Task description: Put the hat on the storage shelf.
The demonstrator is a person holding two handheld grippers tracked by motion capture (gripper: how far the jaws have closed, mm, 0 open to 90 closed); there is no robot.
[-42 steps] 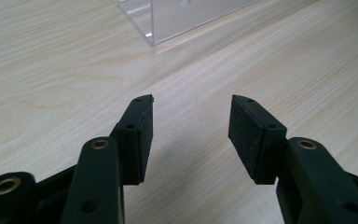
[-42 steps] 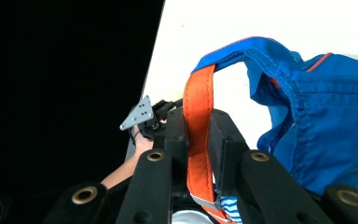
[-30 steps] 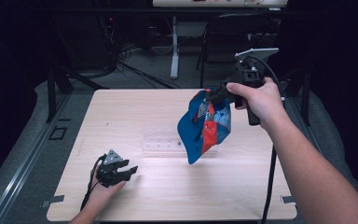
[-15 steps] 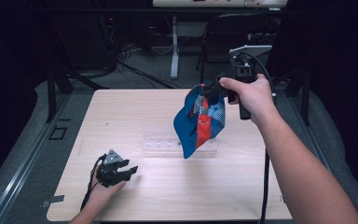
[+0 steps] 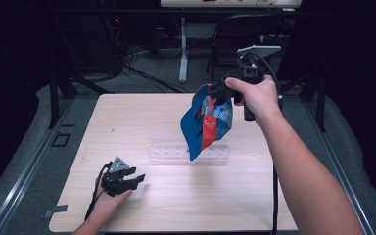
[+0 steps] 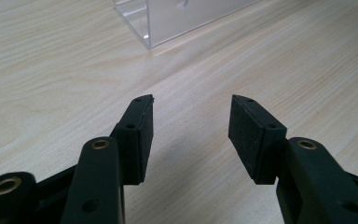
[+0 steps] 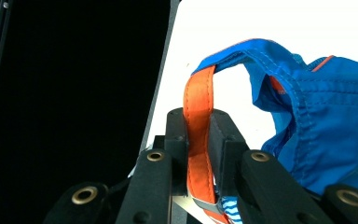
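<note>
A blue cloth bag with an orange strap hangs in the air above the table's far right part. My right gripper holds it up; in the right gripper view the jaws are shut on the orange strap, with the blue bag bunched to the right. My left gripper rests low on the table near the front left, held by a hand. In the left gripper view its jaws stand open over bare wood with nothing between them.
A clear plastic rack lies across the middle of the light wooden table, partly behind the bag; its corner shows ahead of the left gripper. Dark floor, a chair and cables lie beyond the far edge.
My right hand has carried the bag upward and slightly left, toward the table's far side. The left gripper has stayed where it was.
</note>
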